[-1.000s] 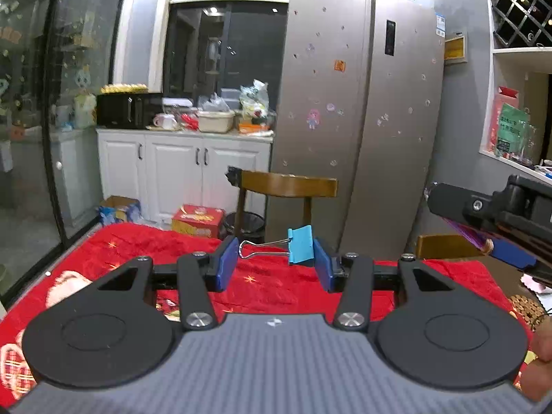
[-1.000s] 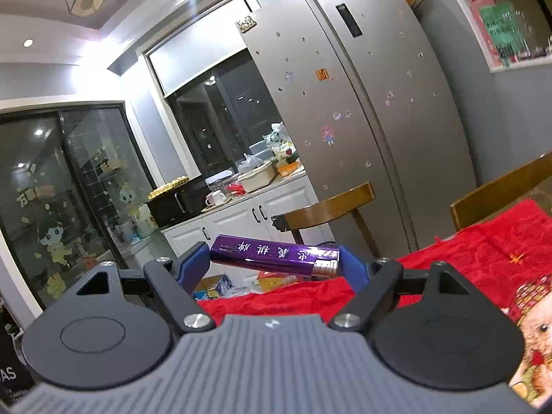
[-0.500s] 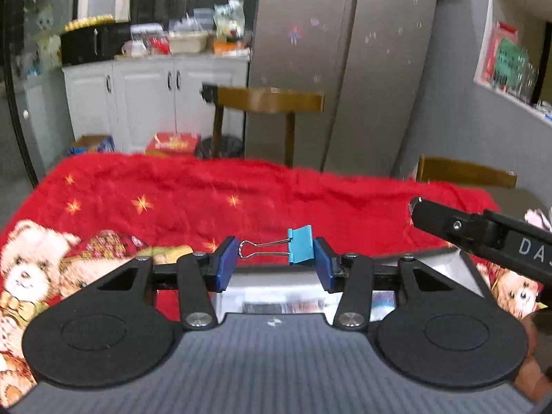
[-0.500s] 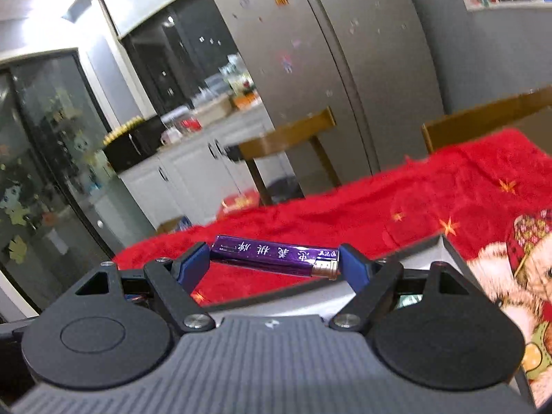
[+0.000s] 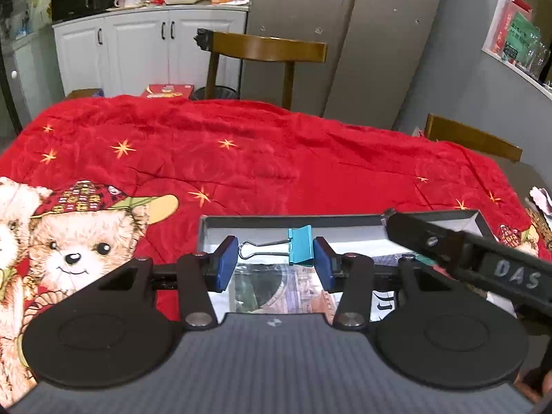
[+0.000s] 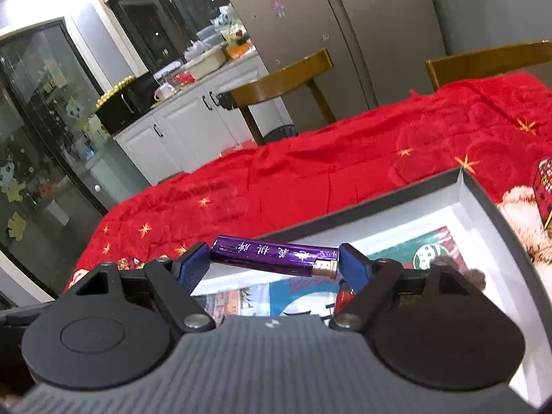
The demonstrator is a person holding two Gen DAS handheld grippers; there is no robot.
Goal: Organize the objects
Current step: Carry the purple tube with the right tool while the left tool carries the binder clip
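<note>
My left gripper (image 5: 275, 258) is shut on a blue binder clip (image 5: 299, 245), its wire handles pointing at the left pad. It hangs just above a shallow grey box (image 5: 255, 221) that lies on the red blanket. In the right wrist view my right gripper (image 6: 274, 260) is shut on a purple lighter (image 6: 272, 256), held lengthwise between the blue pads, over the same box (image 6: 483, 193). The right gripper's black body (image 5: 476, 258) reaches in from the right in the left wrist view. Printed cards line the box floor.
A red blanket with teddy bears (image 5: 241, 158) covers the table. Wooden chairs (image 5: 265, 51) stand at the far side and at the right (image 5: 469, 138). White cabinets (image 5: 148, 48) and a steel fridge (image 5: 345, 34) lie beyond. A red item (image 6: 345, 298) lies in the box.
Both grippers have dropped and tipped downward, from facing the kitchen to hanging over the grey box. Each keeps its grip: clip in the left, lighter in the right.
</note>
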